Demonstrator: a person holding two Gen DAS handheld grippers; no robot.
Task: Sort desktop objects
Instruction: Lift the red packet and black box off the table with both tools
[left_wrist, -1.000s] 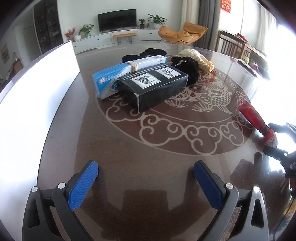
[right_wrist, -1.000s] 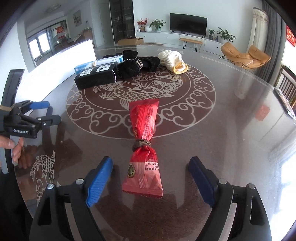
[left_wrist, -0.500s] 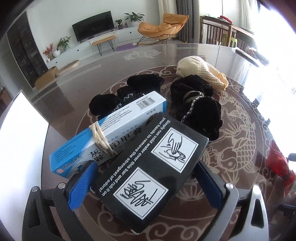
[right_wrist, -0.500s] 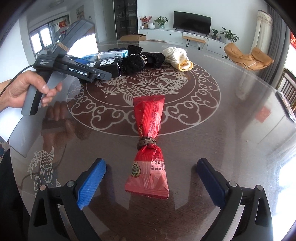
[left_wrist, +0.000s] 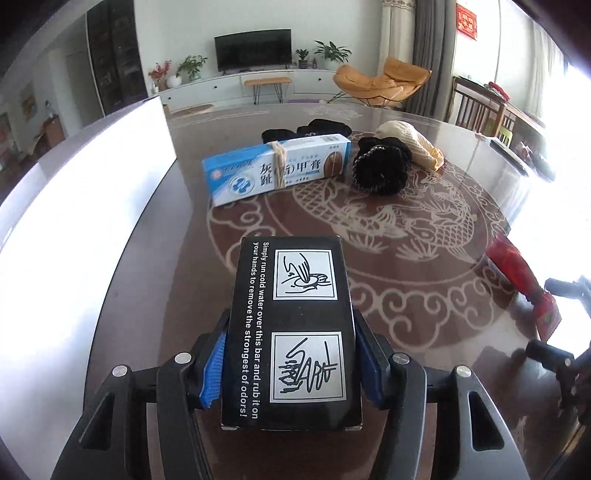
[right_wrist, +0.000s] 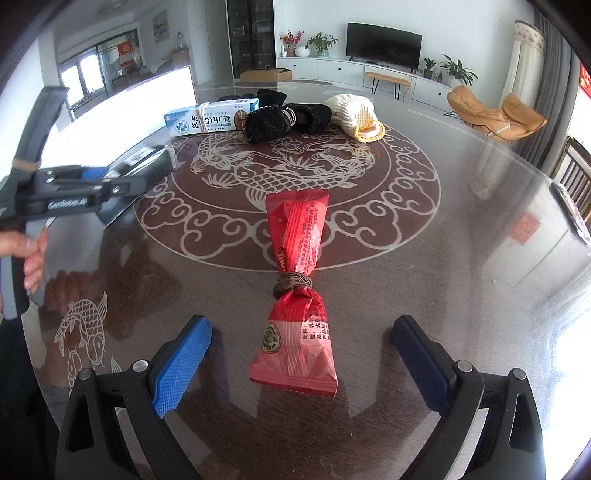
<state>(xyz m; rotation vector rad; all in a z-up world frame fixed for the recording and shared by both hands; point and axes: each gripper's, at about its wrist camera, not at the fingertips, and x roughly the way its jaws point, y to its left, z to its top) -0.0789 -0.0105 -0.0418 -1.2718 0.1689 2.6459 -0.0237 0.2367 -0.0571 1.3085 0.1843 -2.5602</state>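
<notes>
A black box (left_wrist: 291, 325) with white drawings and print sits between the blue pads of my left gripper (left_wrist: 290, 332). Its jaws are closing and the pads press on the box's two long sides. The right wrist view shows that gripper (right_wrist: 140, 181) and the box (right_wrist: 142, 162) at the left, held by a hand (right_wrist: 33, 254). My right gripper (right_wrist: 303, 328) stands open astride the near end of a red snack packet (right_wrist: 295, 236) tied with a brown band, with its pads clear of it. A blue-and-white carton (left_wrist: 277, 171) lies further back.
Black knit pieces (left_wrist: 380, 168) and a cream knit pouch (left_wrist: 410, 144) lie behind the carton on the round brown table (left_wrist: 406, 229) with a koi pattern. A bright white panel (left_wrist: 74, 206) stands along the table's left side. The red packet (left_wrist: 517, 269) lies at the right.
My left gripper reached the black box, closed on its sides and drew it away from the blue-and-white carton toward the near edge. The right gripper opened a little and stayed over the red packet.
</notes>
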